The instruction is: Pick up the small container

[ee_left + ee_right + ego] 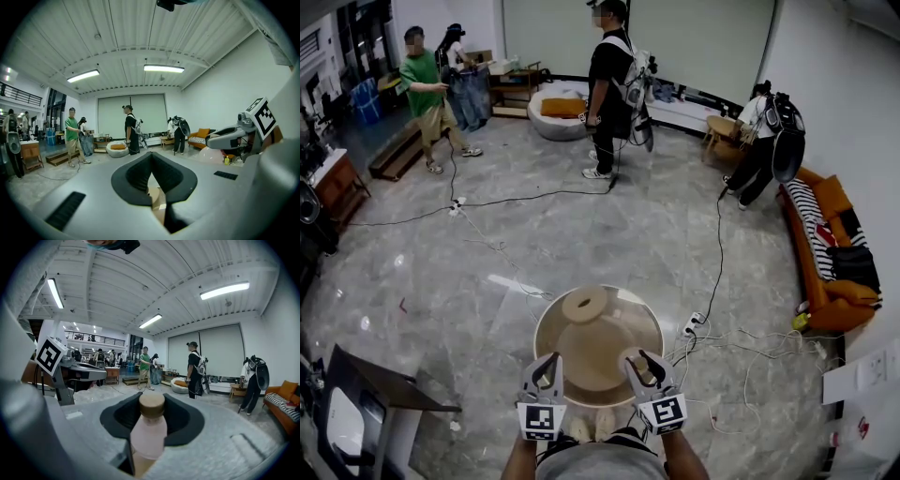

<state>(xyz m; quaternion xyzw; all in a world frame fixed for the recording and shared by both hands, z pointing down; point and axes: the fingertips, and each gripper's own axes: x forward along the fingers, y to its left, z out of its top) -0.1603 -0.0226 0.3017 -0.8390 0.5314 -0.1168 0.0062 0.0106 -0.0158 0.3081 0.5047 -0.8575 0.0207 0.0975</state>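
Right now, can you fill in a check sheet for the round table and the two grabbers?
Surface: round table, glossy tan top, on a grey marbled floor.
Job's things: small container, pink with a tan cap, between the right gripper's pads.
Clutter: one round tan disc on the table; nothing else seen there.
Grippers: right gripper shut on the small container; left gripper shut, tips together, nothing held.
Cables: black cable across the floor; white cables and a power strip beside the table.
Surroundings: person in black and others standing far off; orange sofa at the right.
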